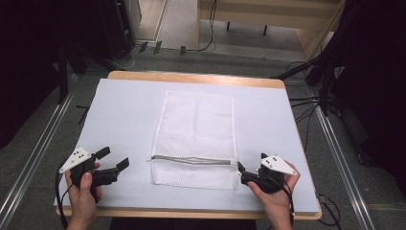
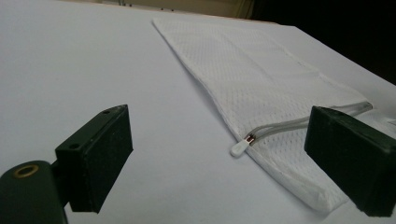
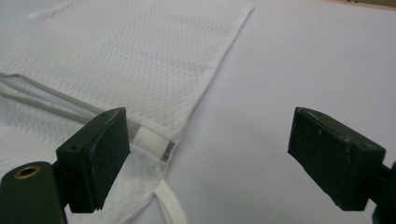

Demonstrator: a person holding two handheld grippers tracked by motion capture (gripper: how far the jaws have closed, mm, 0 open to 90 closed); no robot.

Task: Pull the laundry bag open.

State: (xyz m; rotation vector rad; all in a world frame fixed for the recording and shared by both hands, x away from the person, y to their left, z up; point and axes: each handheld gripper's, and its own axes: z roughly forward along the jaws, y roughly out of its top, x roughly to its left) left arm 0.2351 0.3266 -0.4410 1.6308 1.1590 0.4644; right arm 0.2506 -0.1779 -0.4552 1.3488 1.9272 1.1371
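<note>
Mesh bag point(image 1: 196, 139) lies flat mid-table point(image 1: 119, 110), zipper point(image 1: 191, 160) closed. L to R: left gripper point(image 1: 116, 158) jaws spread, empty, near the zip pull point(image 2: 238, 148) but apart. Right gripper point(image 1: 241, 173) released too, at bag's right edge by the zip end. Risk: pinching mesh w/ the pull, so bag bunches & zip jams.

A mesh laundry bag point(image 1: 196, 139) lay flat in the middle of the table point(image 1: 124, 110), its zipper point(image 1: 191, 160) running across near the edge closest to the person. The zipper pull point(image 2: 239, 147) sat at the bag's left end. The left gripper point(image 1: 112, 160) was left of the bag, apart from it; the right gripper point(image 1: 246, 173) was at its right near corner.
</note>
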